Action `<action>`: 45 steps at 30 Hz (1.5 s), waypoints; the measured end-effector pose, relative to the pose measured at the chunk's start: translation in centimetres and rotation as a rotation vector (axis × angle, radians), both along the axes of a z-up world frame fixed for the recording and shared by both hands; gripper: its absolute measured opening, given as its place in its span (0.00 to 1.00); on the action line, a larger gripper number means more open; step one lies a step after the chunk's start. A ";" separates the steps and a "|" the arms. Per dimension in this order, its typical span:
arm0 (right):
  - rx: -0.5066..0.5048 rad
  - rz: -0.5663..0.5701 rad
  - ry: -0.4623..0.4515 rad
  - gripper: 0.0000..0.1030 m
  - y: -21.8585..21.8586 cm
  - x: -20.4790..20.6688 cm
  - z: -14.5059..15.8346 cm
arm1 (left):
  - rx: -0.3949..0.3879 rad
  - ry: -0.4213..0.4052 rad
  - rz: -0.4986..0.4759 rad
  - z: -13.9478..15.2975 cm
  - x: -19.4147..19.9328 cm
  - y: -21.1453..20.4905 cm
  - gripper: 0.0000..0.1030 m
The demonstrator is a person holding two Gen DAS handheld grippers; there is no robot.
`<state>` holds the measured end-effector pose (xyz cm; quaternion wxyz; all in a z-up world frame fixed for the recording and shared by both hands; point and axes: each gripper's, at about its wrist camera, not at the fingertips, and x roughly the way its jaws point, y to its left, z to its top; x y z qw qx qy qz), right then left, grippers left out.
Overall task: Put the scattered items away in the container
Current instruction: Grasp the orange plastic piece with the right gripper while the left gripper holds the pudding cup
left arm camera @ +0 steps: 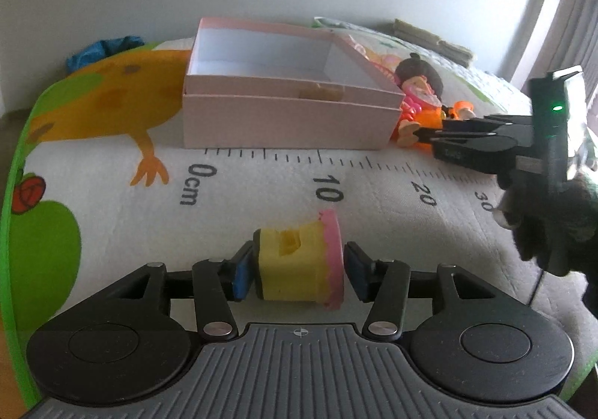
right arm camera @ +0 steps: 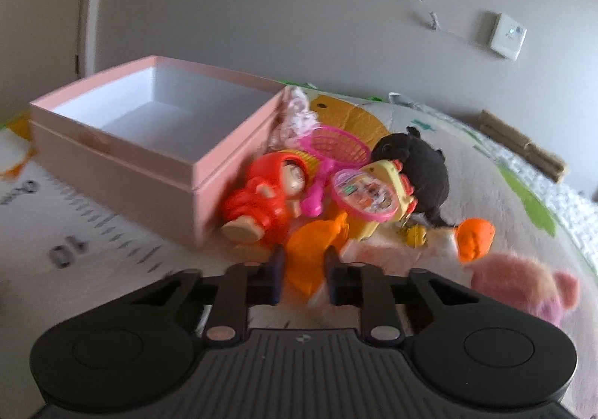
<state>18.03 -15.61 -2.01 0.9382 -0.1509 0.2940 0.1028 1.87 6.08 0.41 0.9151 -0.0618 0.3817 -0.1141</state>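
On the printed play mat (left arm camera: 261,179), the left gripper (left arm camera: 297,271) is straddling a yellow toy cake slice (left arm camera: 299,262) with its pads slightly apart from it. Beside the empty pink box (right arm camera: 149,157), the right gripper (right arm camera: 303,275) is clenching an orange toy piece (right arm camera: 312,250) amid the toy pile.

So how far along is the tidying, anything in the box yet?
Nothing done: the pink cardboard box shows only bare white floor. In hand: the right hand-held gripper is shut on an orange soft piece; the left hand-held gripper straddles a yellow foam cake slice with pink icing without visibly clamping it. Left: the red hooded doll, pink plastic basket, black plush and pink plush.
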 end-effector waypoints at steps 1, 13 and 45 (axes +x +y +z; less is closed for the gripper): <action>0.017 0.008 0.006 0.17 0.0 -0.8 0.2 | 0.011 -0.003 -0.003 0.0 0.1 -0.1 0.54; 0.045 0.123 0.013 0.17 2.1 -8.6 1.0 | 0.060 -0.012 -0.010 -0.1 -0.4 0.0 0.62; 0.222 0.091 0.068 0.50 2.9 -9.7 1.8 | 0.139 -0.016 -0.024 -0.2 -0.1 -1.1 0.70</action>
